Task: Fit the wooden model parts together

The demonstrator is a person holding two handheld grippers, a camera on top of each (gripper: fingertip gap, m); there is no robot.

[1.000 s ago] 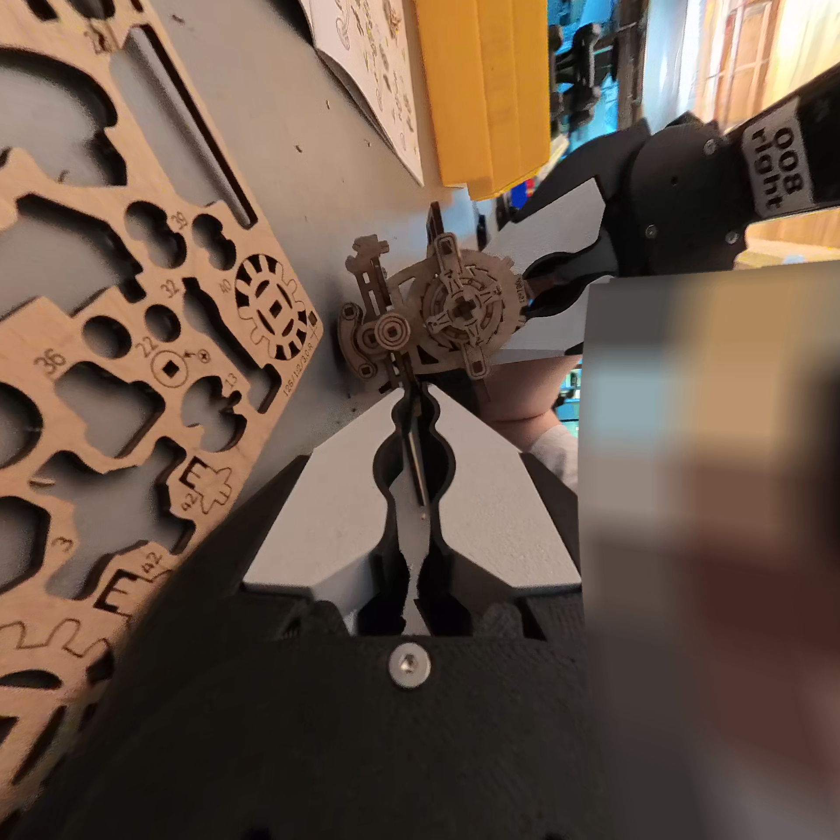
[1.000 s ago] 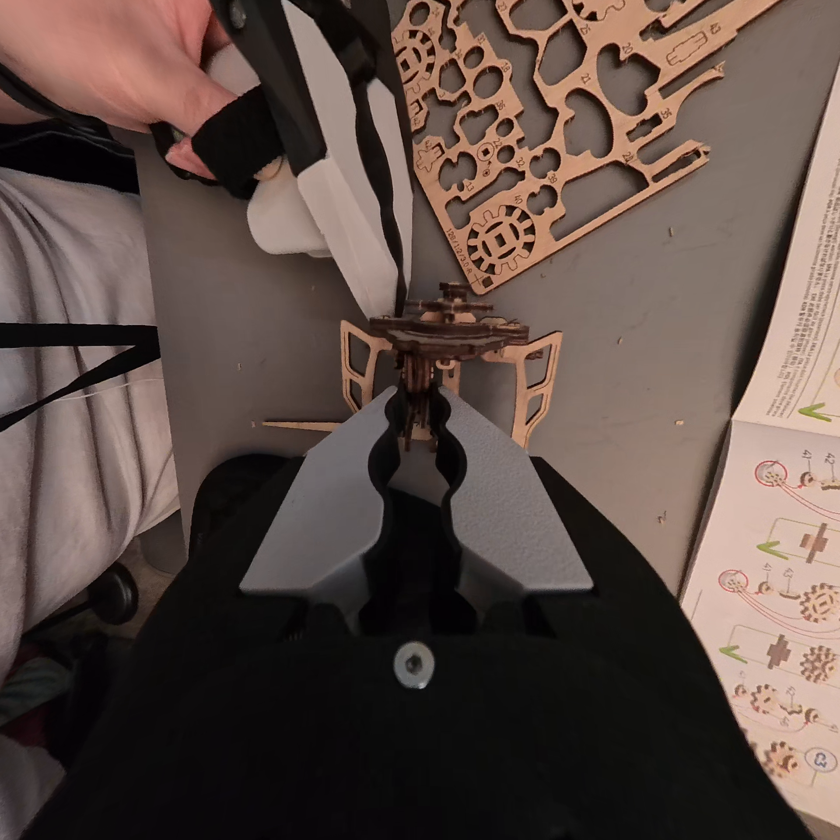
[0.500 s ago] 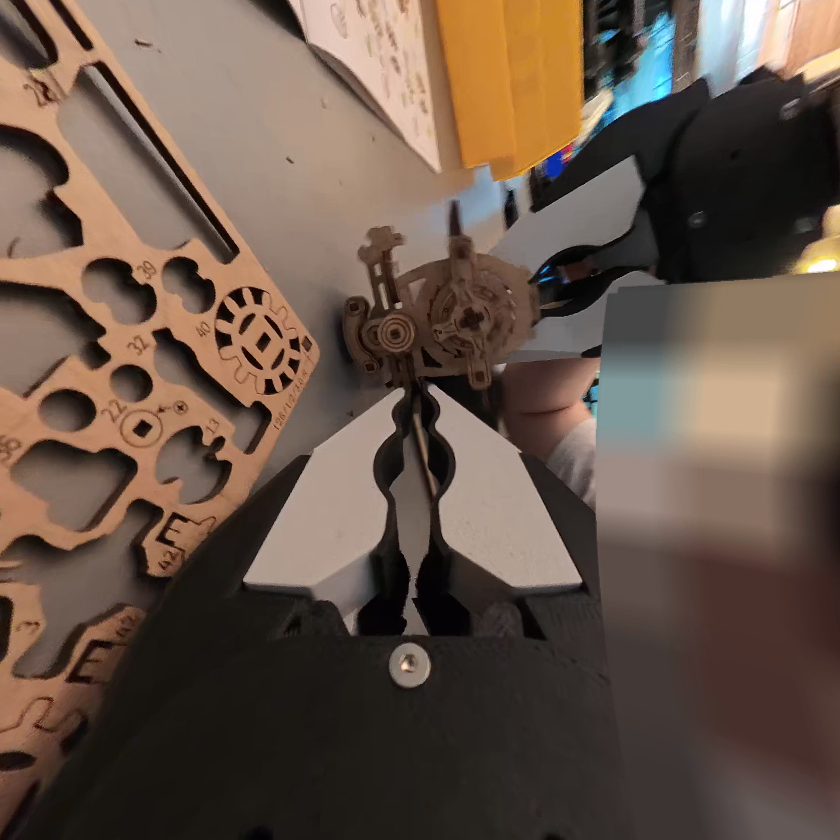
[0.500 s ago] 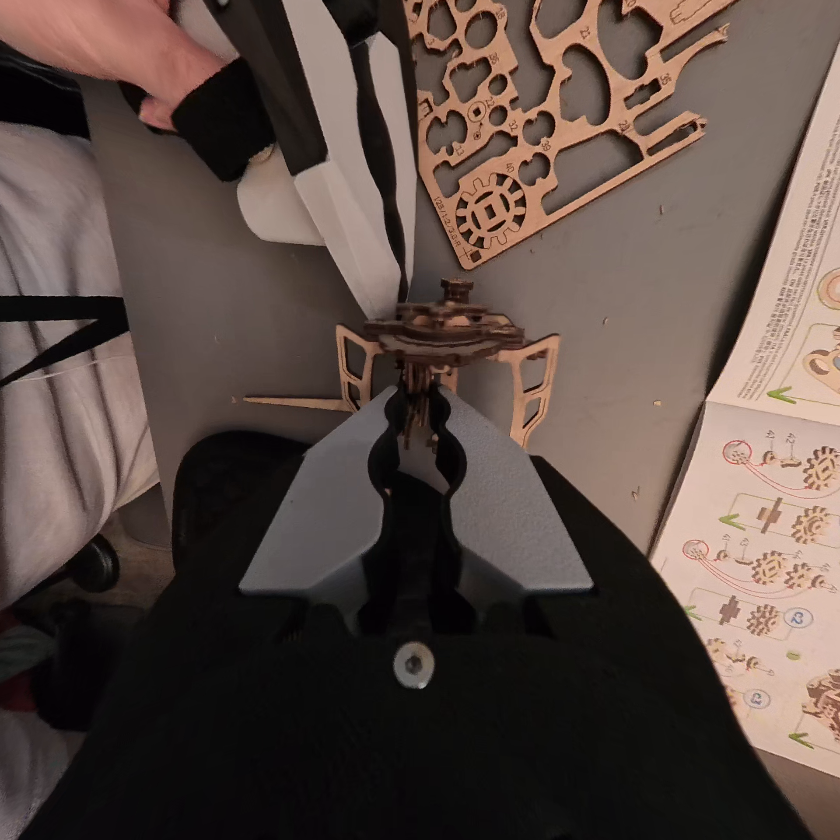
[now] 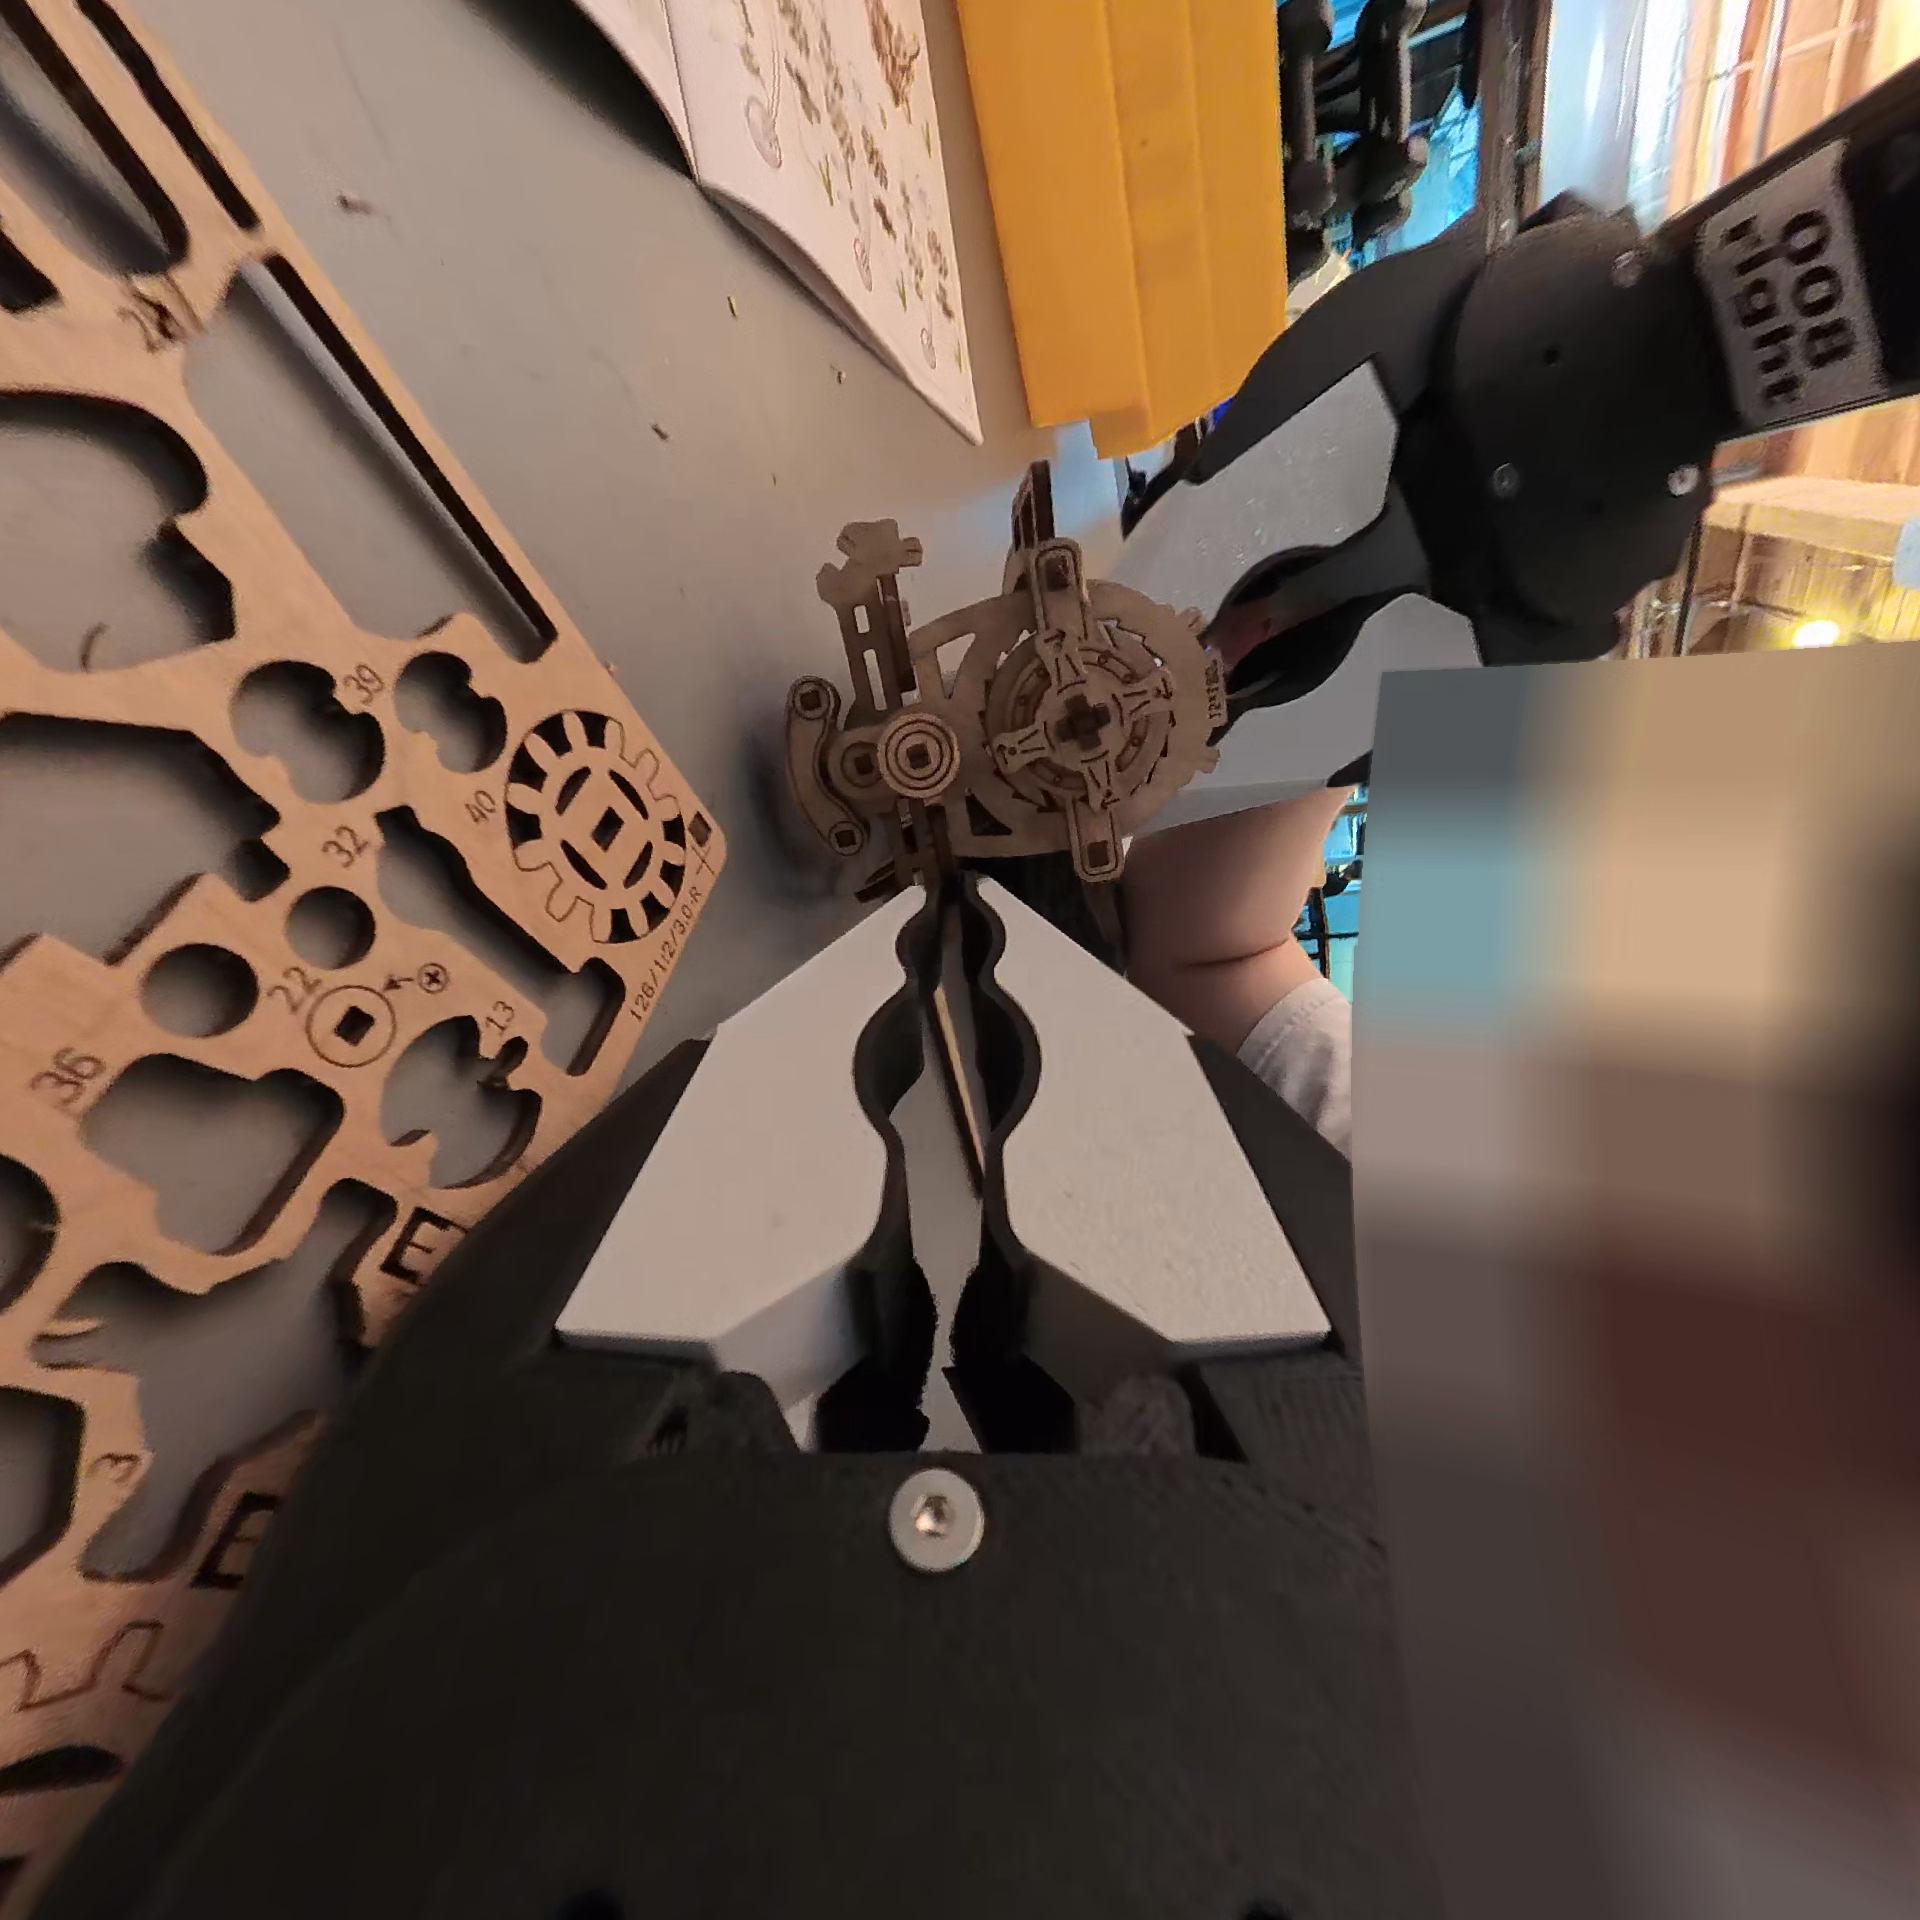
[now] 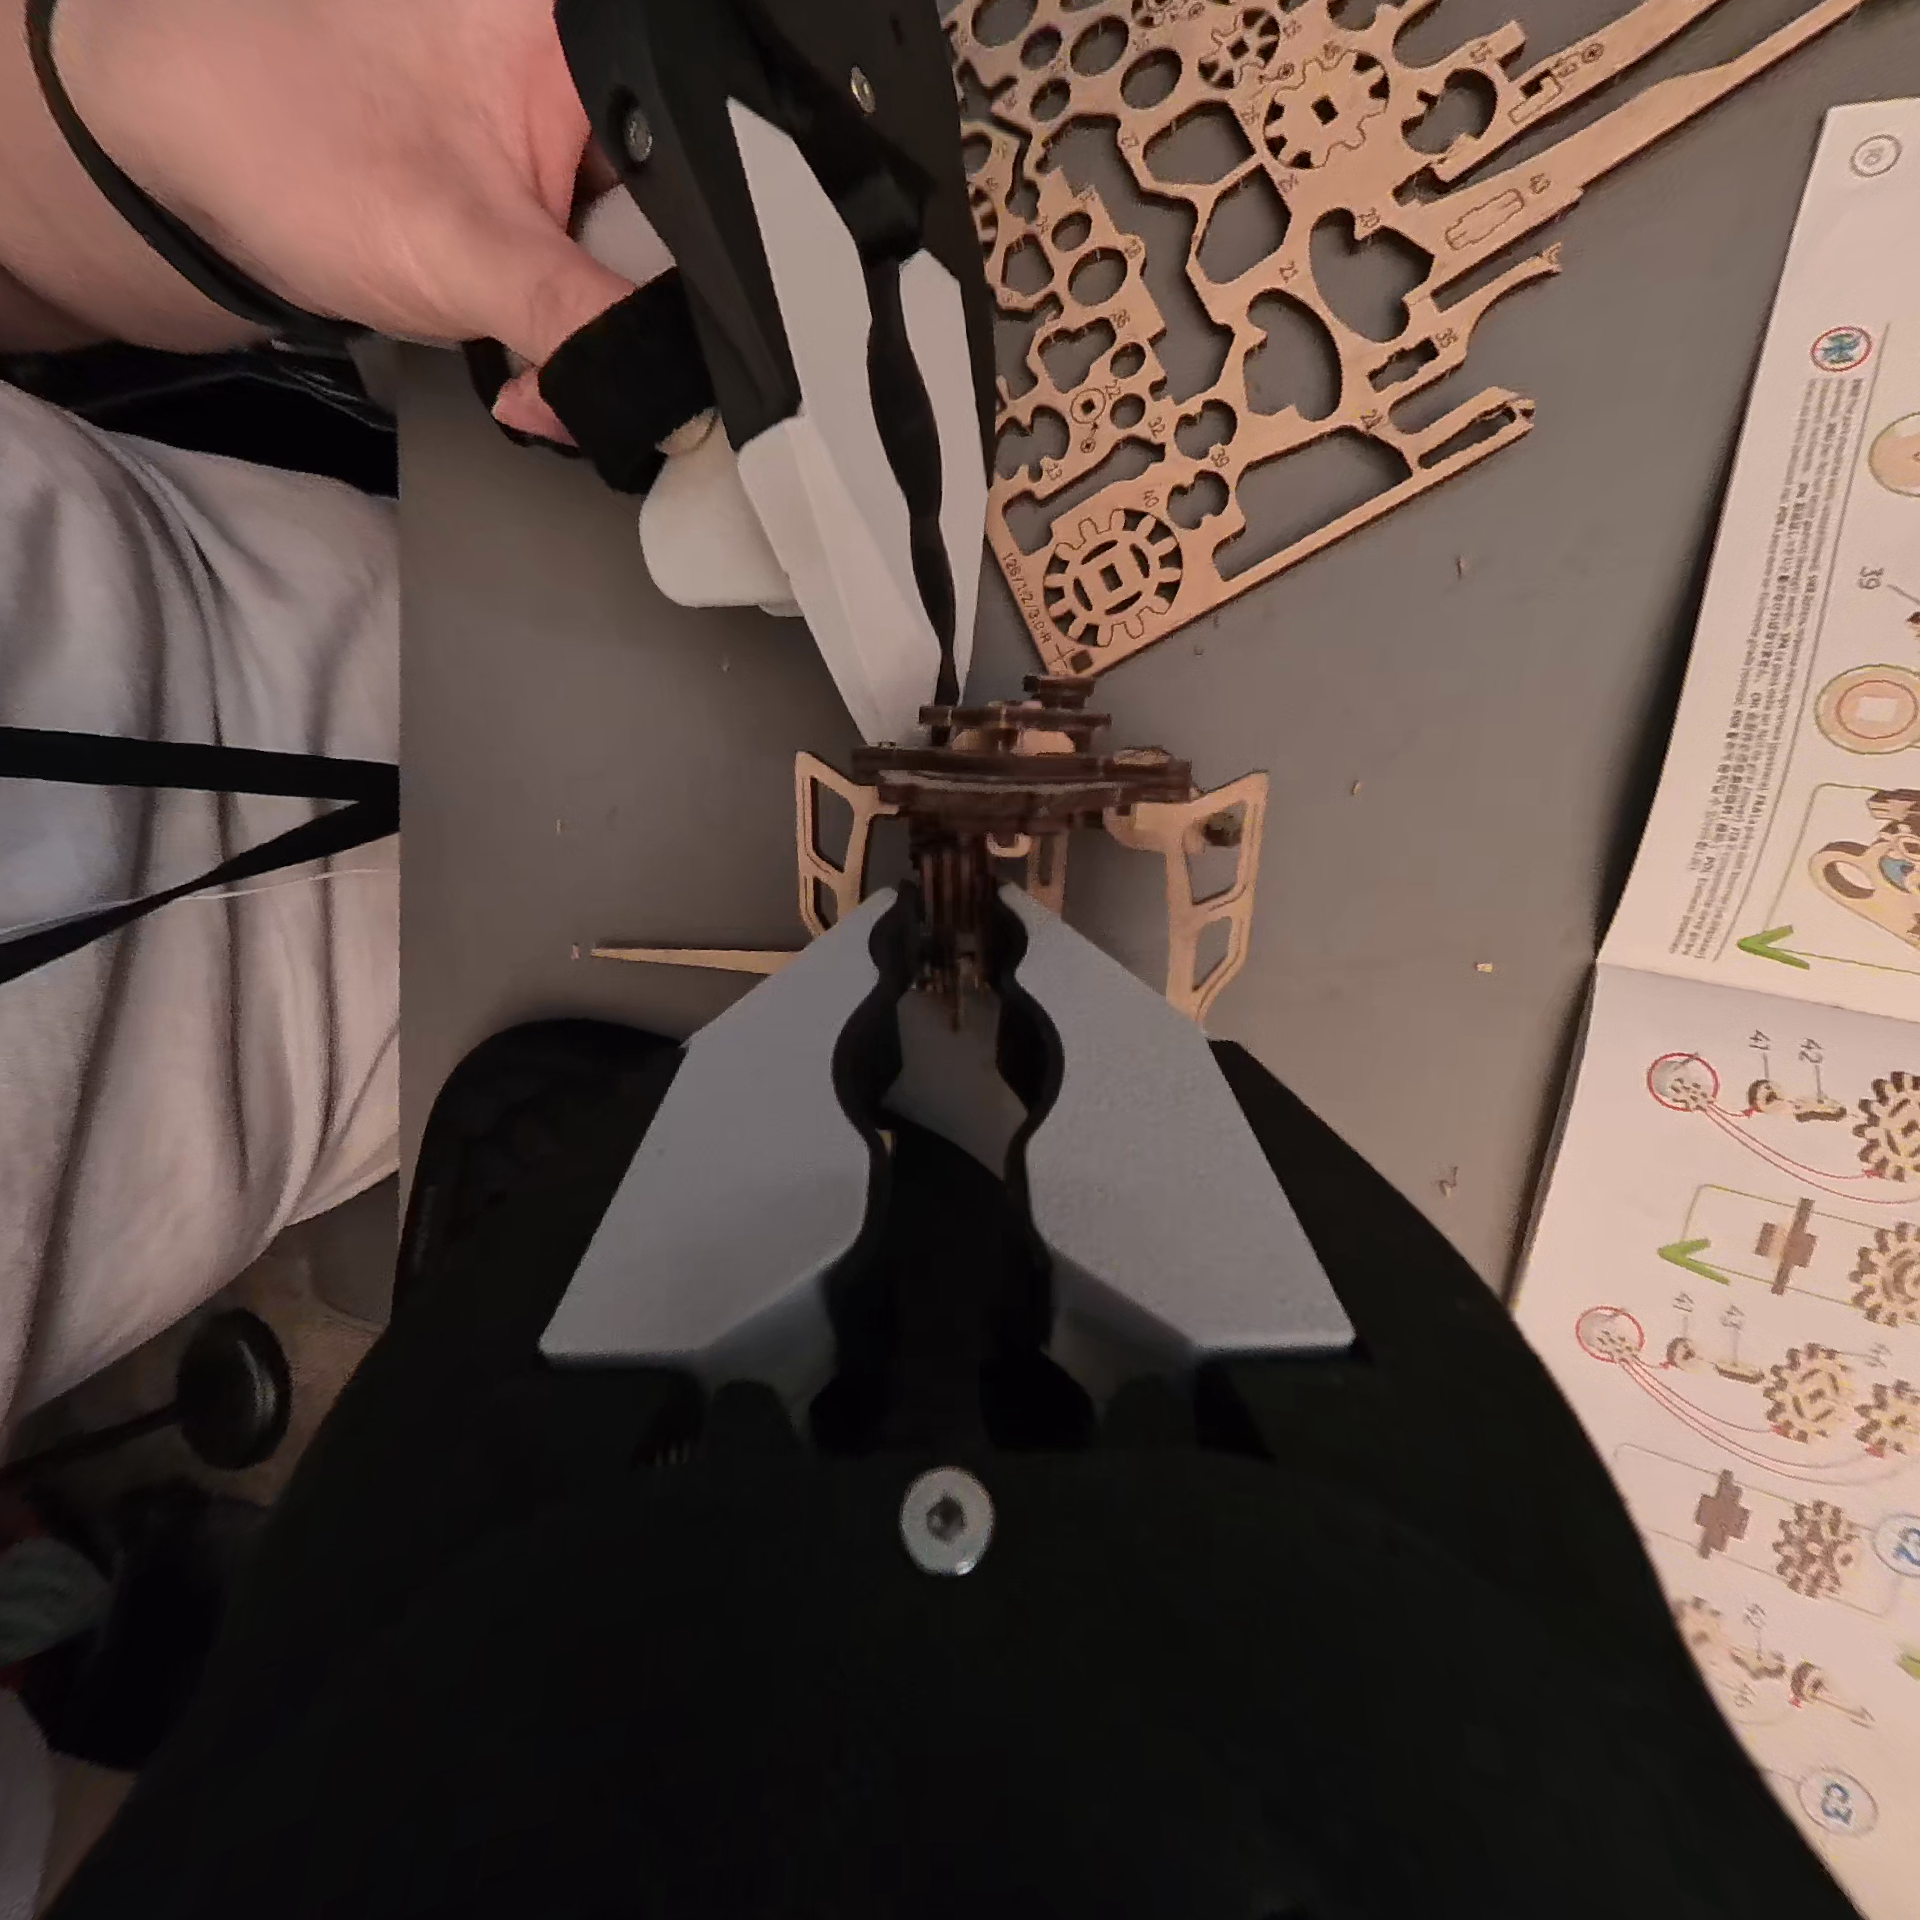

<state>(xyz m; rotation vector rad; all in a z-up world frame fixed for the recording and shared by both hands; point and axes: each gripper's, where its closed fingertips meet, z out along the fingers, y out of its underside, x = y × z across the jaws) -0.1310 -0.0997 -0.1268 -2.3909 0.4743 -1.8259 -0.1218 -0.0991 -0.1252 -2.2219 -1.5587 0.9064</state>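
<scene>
A grey table (image 6: 1403, 831) carries a punched-out plywood sheet (image 6: 1247, 312), an instruction booklet (image 6: 1766, 935) at its right edge, and 1 thin wooden stick (image 6: 686, 958).

Left tool (image 5: 940, 883) was closed, fingers nearly together at the tips. Right tool (image 6: 956, 914) was also closed, fingers pinched. The two tools met tip to tip, roughly at right angles. A bare hand (image 6: 343, 177) gripped the left tool.

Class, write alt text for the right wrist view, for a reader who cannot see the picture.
The right hand-held gripper is shut on a dark wooden gear assembly above a grey table, while the left hand-held gripper pinches it from the upper left. A pale cut-out wooden sheet and an instruction booklet lie beyond and right.
</scene>
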